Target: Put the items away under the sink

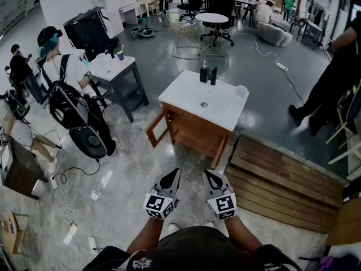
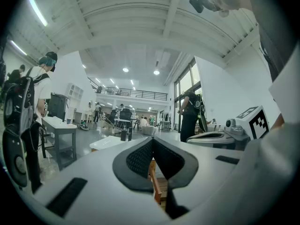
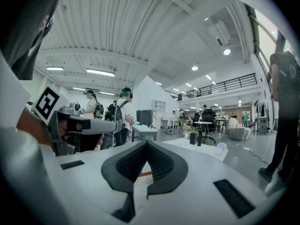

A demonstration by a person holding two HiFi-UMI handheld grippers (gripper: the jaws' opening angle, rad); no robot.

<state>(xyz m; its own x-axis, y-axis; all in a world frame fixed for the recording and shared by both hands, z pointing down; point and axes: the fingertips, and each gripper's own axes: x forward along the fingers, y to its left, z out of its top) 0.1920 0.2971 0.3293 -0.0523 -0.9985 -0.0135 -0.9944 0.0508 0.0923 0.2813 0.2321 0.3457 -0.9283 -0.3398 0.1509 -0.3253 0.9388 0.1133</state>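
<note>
A wooden vanity with a white sink top [image 1: 189, 95] stands ahead on the floor, its left cabinet door [image 1: 158, 130] swung open. On the top stand two dark bottles [image 1: 207, 74] and a small white cup [image 1: 241, 91]. My left gripper [image 1: 169, 180] and right gripper [image 1: 213, 179] are held side by side close to my body, well short of the vanity. Both are shut with nothing between the jaws. The left gripper view shows its shut tips [image 2: 152, 142] and the bottles [image 2: 125, 134] far off. In the right gripper view the bottles [image 3: 196, 138] and cup [image 3: 221, 146] lie beyond the shut tips [image 3: 146, 144].
A wooden platform [image 1: 282, 179] lies right of the vanity. A second grey table [image 1: 113, 69] stands to the left, with a person wearing a backpack [image 1: 62, 72] beside it. Another person [image 1: 333, 78] stands at the right. Cables and a power strip [image 1: 70, 233] lie on the floor at lower left.
</note>
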